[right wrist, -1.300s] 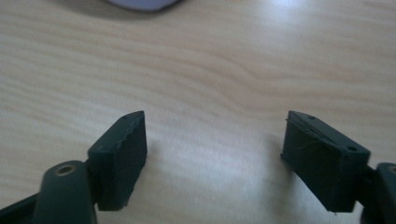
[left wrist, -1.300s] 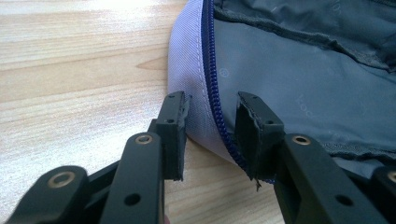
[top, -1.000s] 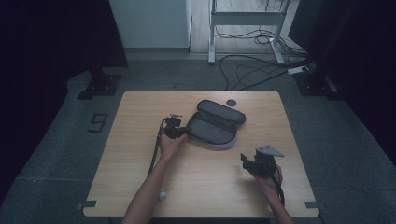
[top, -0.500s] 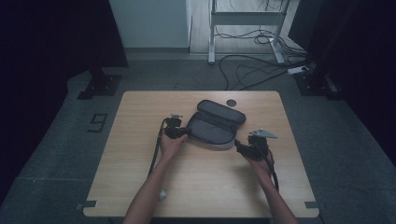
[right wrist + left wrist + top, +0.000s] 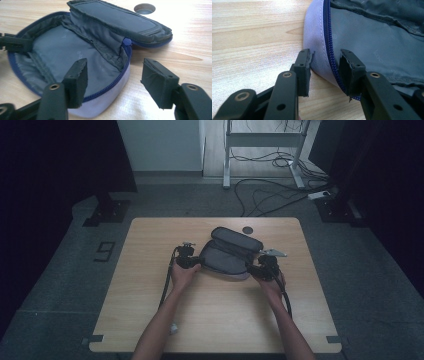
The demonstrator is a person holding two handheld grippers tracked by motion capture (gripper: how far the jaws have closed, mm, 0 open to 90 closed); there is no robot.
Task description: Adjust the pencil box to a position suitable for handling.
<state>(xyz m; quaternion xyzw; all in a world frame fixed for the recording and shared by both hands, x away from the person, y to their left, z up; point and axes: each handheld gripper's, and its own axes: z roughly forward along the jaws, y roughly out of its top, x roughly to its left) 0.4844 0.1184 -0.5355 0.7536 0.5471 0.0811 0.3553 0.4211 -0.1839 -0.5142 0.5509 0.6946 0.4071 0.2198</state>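
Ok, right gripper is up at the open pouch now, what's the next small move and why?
Probably close the right gripper on the pouch rim: its jaws, just closing, straddle the wall without pressing, while the left gripper brackets the opposite rim.

1. In the left gripper view, the grey fabric zip case with the blue zipper (image 5: 372, 42) is cut off by the top and right edges, so its open lid cannot be seen whole.
2. In the same view, the right jaw of the left hand-held gripper (image 5: 324, 72) covers a part of the zipper, and whether the pads press on the case wall is hard to tell.
3. In the right gripper view, the left end of the case is cut by the picture edge.
4. In the high view, the small white thing (image 5: 173, 328) beside the left forearm is too small to tell.
5. The person's forearms are cut off by the bottom edge there.
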